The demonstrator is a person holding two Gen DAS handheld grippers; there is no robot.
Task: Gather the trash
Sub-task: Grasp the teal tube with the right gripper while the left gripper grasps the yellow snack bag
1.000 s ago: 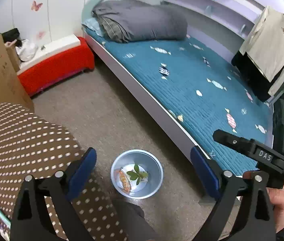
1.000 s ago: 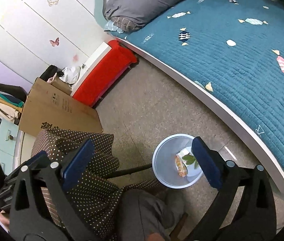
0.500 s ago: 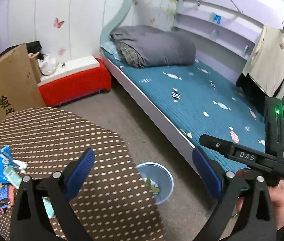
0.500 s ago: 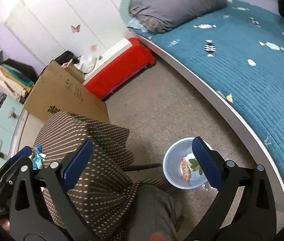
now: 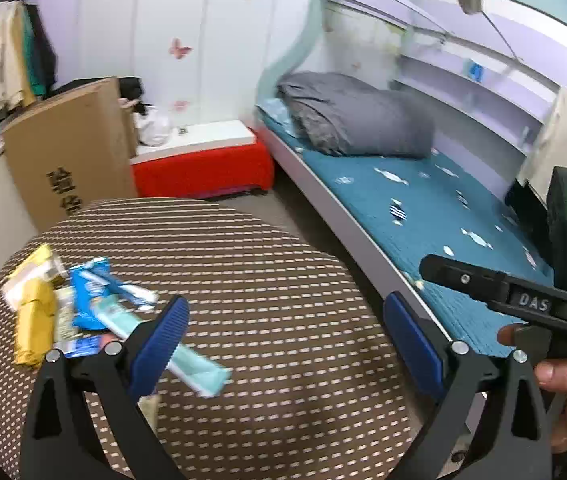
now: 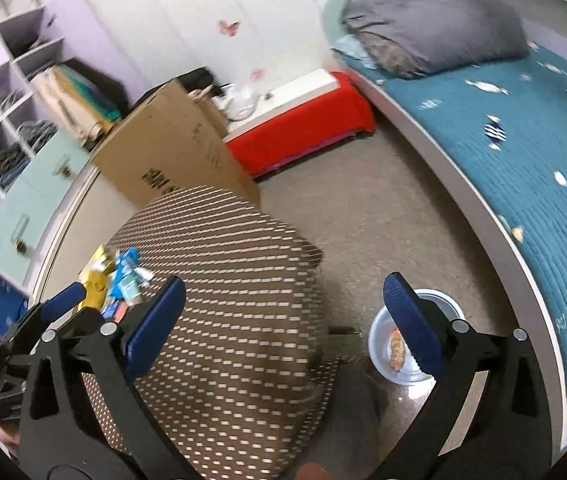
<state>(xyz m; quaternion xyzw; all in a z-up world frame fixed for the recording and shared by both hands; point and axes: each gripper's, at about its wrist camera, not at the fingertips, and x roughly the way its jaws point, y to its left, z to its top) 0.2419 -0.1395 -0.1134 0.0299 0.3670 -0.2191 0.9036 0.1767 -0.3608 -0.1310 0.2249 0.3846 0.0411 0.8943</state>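
Hovering over the dotted table [image 5: 267, 280]: left gripper [image 5: 287, 330] spread wide, empty | right gripper [image 6: 283, 322] spread wide, empty | wrappers [image 5: 83, 308] piled on table's left edge | bin [image 6: 423, 340] on floor beside bed [image 6: 543, 152], holding an orange wrapper [image 6: 396, 354]

We see round dotted brown table [image 5: 267, 280]; wrapper pile [image 5: 75, 312] lies on its left part. Floor [image 6: 371, 216] carries bin [image 6: 415, 344], red bench [image 6: 303, 136], cardboard box [image 6: 171, 152].
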